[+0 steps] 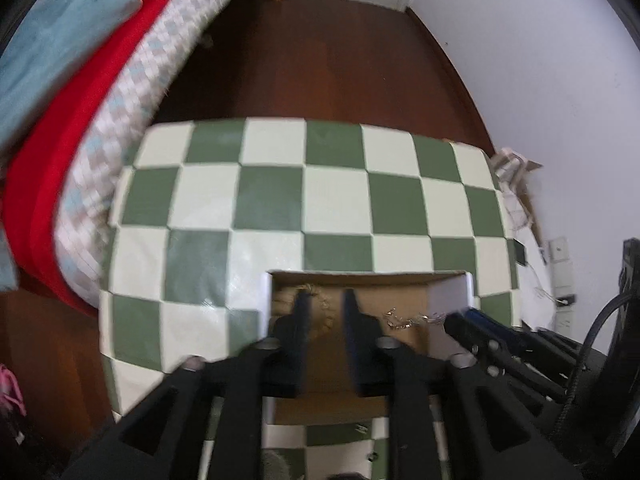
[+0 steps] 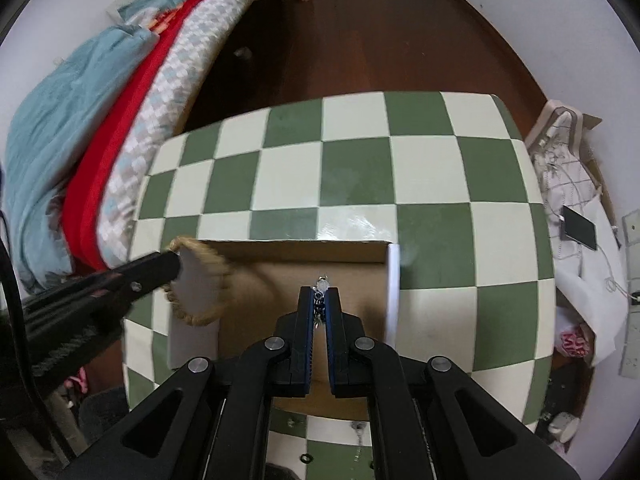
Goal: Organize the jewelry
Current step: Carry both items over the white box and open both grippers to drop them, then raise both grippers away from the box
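Right wrist view: the right gripper is sitting at centre frame, its fingers pressed nearly together and pinching a silver chain, whose links are showing between the blue pads and poking out past the tips. It is hovering over an open cardboard box with white side walls, lying on the green-and-white checkered desk. At left of the frame the left gripper is reaching in, carrying a beaded bracelet of tan beads that is hanging over the box's left wall. Whether that gripper is clamped on the beads cannot be told from here.

In the left wrist view, the left gripper is showing a clear gap between its fingers, with the beaded bracelet looped about the left finger, in the lower centre of the frame above the cardboard box. The silver chain is dangling at lower right from the right gripper. A bed with red and blue covers is filling the upper left, beside the dark wooden floor.
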A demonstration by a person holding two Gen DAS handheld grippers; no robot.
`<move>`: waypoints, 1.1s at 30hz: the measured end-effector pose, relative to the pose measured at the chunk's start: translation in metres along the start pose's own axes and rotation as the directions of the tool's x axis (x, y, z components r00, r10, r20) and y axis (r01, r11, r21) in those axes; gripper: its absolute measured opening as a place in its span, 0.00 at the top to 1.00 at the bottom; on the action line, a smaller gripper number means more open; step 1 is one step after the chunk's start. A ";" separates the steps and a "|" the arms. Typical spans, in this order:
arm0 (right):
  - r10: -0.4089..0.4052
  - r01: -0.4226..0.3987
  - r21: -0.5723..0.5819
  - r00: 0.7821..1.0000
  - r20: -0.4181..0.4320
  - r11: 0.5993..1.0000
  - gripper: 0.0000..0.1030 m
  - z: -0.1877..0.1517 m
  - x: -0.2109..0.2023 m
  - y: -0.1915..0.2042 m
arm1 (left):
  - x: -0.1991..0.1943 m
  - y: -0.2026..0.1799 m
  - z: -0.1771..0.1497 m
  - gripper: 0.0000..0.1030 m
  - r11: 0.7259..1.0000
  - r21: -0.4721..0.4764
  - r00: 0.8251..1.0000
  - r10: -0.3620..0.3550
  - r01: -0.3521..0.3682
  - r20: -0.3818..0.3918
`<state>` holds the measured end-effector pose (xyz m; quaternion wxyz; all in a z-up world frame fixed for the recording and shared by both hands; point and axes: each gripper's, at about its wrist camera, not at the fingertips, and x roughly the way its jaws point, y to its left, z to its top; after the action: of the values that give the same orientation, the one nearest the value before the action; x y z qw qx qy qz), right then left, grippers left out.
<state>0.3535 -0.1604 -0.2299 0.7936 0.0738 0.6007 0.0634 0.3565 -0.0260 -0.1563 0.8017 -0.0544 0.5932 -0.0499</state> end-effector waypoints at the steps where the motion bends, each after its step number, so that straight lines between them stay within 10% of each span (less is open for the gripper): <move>1: -0.022 0.022 -0.002 1.000 0.001 1.000 0.64 -0.001 -0.001 0.000 | -0.003 0.002 0.000 0.25 1.000 0.001 1.000 0.016 -0.016 0.017; 3: -0.077 0.077 -0.020 0.997 0.011 0.997 0.23 -0.004 -0.004 0.002 | -0.011 0.008 -0.001 0.00 0.998 -0.007 0.996 0.070 -0.070 0.063; 9: -0.246 0.247 -0.040 0.969 0.037 0.968 0.05 -0.023 -0.008 0.006 | -0.020 0.021 -0.022 0.00 0.971 -0.006 0.961 0.236 -0.238 0.142; 33: -0.273 0.274 0.027 0.934 0.230 0.961 0.01 -0.091 -0.085 0.023 | -0.089 0.026 -0.100 0.00 0.952 -0.037 0.906 0.300 -0.303 0.298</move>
<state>0.2429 -0.1497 -0.1697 0.8593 -0.0058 0.5085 -0.0551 0.2351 0.0097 -0.1055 0.8807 0.0352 0.4654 0.0801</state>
